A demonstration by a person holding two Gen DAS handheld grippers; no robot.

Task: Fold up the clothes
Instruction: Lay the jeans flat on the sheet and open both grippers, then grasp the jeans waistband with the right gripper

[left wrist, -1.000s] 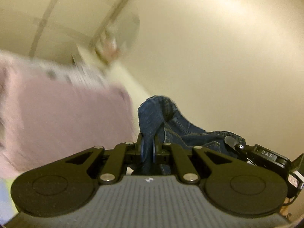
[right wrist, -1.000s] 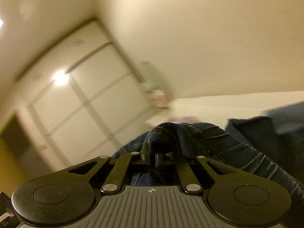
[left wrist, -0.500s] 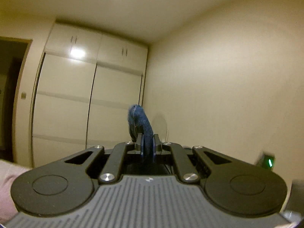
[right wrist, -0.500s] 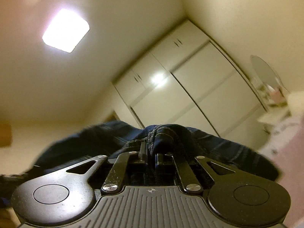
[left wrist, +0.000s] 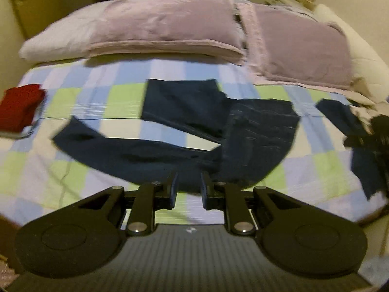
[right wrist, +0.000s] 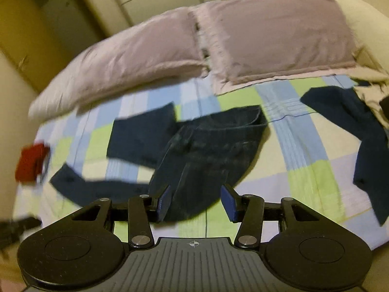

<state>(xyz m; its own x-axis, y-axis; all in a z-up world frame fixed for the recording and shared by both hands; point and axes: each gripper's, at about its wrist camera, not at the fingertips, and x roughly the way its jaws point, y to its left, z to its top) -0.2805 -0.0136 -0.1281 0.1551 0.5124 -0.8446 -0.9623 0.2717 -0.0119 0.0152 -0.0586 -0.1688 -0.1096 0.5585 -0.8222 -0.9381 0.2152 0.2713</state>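
While both claws hang released — left gripper [left wrist: 187, 189], right gripper [right wrist: 195, 203] — dark blue jeans [right wrist: 206, 150] sprawl mid-bed [right wrist: 304, 170], legs splayed toward its left edge, waistband crumpled.

Both views motion-blurred; fabric detail soft throughout. Near hem of jeans [left wrist: 255, 143] hidden behind left gripper [left wrist: 188, 189] fingers. Dark garment [left wrist: 364, 146] at right smeared, cut by frame edge, type unclear. Red cloth [right wrist: 31, 168] at far left blurred, shape unreadable. Black object [right wrist: 14, 226] at right-wrist view's left edge cropped, unidentifiable.
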